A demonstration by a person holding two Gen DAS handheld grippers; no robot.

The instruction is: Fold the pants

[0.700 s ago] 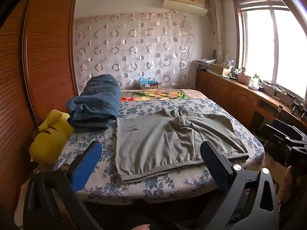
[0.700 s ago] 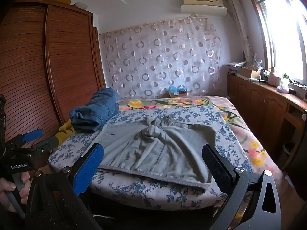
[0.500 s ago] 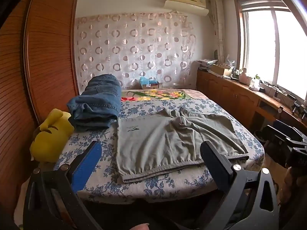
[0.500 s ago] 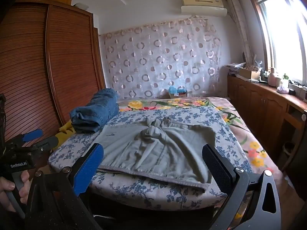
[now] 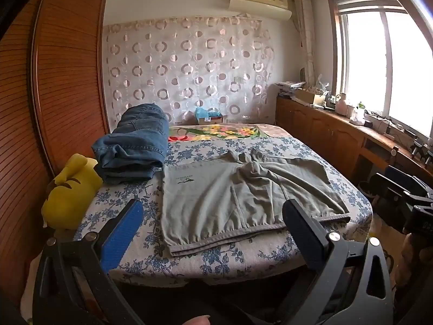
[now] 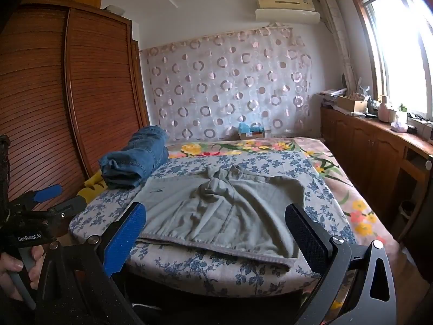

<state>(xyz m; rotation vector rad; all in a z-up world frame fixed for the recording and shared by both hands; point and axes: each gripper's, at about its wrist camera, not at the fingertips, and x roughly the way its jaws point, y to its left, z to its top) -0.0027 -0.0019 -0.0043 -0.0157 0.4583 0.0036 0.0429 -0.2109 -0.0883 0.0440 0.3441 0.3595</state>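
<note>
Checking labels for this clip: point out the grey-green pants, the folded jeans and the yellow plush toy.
grey-green pants [image 5: 230, 203], left wrist view, middle of the fabric.
folded jeans [image 5: 135, 146], left wrist view, top of the stack.
yellow plush toy [image 5: 70, 195], left wrist view, its body.

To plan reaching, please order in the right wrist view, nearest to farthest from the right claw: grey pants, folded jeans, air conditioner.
1. grey pants, directly ahead of the open right claw.
2. folded jeans, farther back, left.
3. air conditioner, high on the far wall.

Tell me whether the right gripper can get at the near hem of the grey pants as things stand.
Probably yes. The right gripper stands open and empty, and the grey pants lie flat at the bed's near edge with nothing between. The folded jeans sit well off to the side.
</note>
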